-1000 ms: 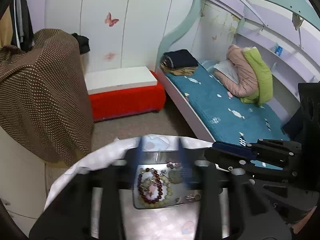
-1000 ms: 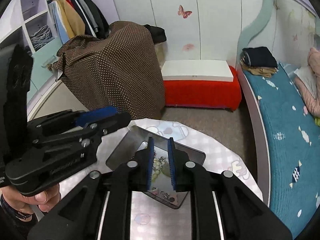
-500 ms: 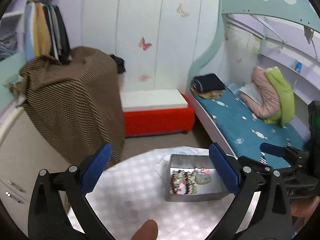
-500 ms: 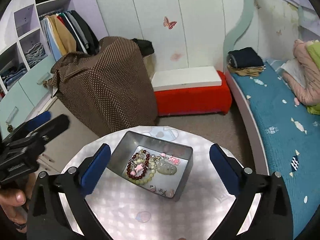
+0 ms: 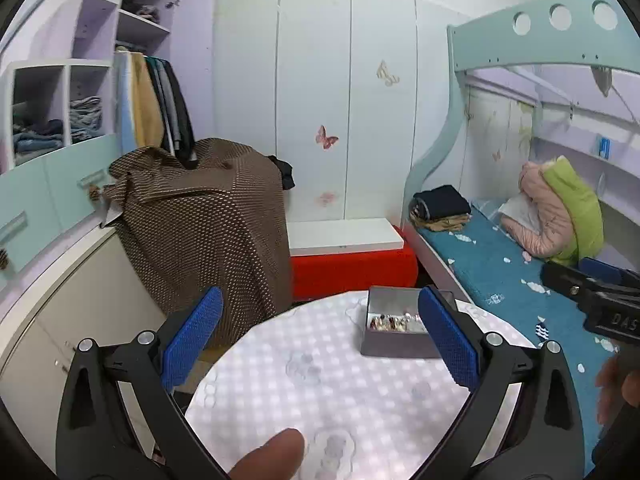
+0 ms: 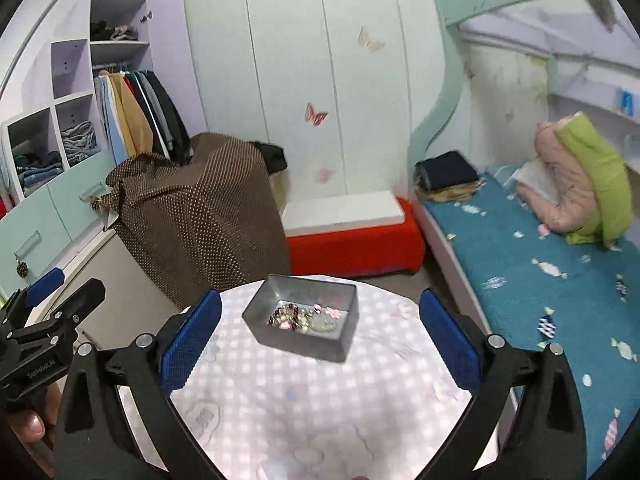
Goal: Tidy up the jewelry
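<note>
A grey metal tin [image 6: 308,340] sits at the far side of the round table [image 6: 300,408], which has a pale checked cloth. Inside lie jewelry pieces [image 6: 304,316]: a dark red bead bracelet, pale beads, a round pendant and pink charms. In the left wrist view the tin [image 5: 396,346] is seen from the side, with the jewelry [image 5: 394,322] just visible over its wall. My left gripper [image 5: 320,344] is open, drawn back from the tin, nothing between its blue pads. My right gripper [image 6: 320,344] is likewise open and empty, back from the tin.
A brown dotted cloth [image 5: 208,220] covers furniture beyond the table on the left. A red and white bench [image 6: 352,236] stands against the wardrobe. A bunk bed [image 6: 540,264] with a blue mattress runs along the right. A fingertip [image 5: 272,456] shows at the bottom edge.
Both grippers opened wide and pulled back and up from the tin. One second ago both were over the tin, the right one nearly shut; now the whole table shows.
</note>
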`<action>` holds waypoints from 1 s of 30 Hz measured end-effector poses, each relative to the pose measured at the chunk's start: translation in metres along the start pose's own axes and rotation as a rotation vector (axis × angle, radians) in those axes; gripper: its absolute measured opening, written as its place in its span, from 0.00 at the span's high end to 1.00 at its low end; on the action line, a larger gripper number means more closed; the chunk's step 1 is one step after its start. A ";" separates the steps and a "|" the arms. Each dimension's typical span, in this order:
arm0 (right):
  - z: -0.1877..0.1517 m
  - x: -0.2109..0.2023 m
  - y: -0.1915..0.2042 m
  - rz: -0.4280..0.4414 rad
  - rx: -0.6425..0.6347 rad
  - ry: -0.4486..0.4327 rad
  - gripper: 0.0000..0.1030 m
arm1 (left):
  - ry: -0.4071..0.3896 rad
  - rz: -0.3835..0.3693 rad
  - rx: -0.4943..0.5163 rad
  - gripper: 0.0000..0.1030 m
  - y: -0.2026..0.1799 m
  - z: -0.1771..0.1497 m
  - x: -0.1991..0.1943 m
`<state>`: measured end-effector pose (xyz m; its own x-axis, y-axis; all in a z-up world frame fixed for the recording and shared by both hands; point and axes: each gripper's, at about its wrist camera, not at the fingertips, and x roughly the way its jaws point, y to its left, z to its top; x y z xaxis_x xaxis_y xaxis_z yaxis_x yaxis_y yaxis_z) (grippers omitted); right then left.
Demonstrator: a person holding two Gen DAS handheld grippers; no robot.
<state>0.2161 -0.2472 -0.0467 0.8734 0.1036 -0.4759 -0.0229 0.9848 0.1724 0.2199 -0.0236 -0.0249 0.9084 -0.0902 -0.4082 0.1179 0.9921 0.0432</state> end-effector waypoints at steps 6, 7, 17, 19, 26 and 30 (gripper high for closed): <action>-0.036 -0.073 0.015 -0.057 -0.045 -0.069 0.08 | -0.042 -0.007 -0.031 0.05 0.002 -0.025 -0.070; -0.036 -0.073 0.015 -0.057 -0.045 -0.069 0.08 | -0.046 -0.007 -0.036 0.05 0.001 -0.030 -0.083; -0.088 -0.162 0.045 -0.090 -0.061 -0.169 0.07 | -0.135 0.032 -0.029 0.05 -0.011 -0.049 -0.190; -0.097 -0.171 0.047 -0.090 -0.061 -0.174 0.07 | -0.134 0.046 -0.031 0.05 -0.012 -0.055 -0.202; -0.113 -0.173 0.059 -0.088 -0.074 -0.160 0.07 | -0.128 0.069 -0.045 0.05 -0.007 -0.070 -0.222; -0.117 -0.177 0.064 -0.091 -0.090 -0.168 0.07 | -0.131 0.055 -0.048 0.05 -0.008 -0.070 -0.227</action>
<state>0.0031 -0.1860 -0.0526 0.9425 -0.0041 -0.3342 0.0234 0.9983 0.0538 -0.0153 -0.0054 0.0038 0.9580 -0.0430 -0.2835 0.0499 0.9986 0.0172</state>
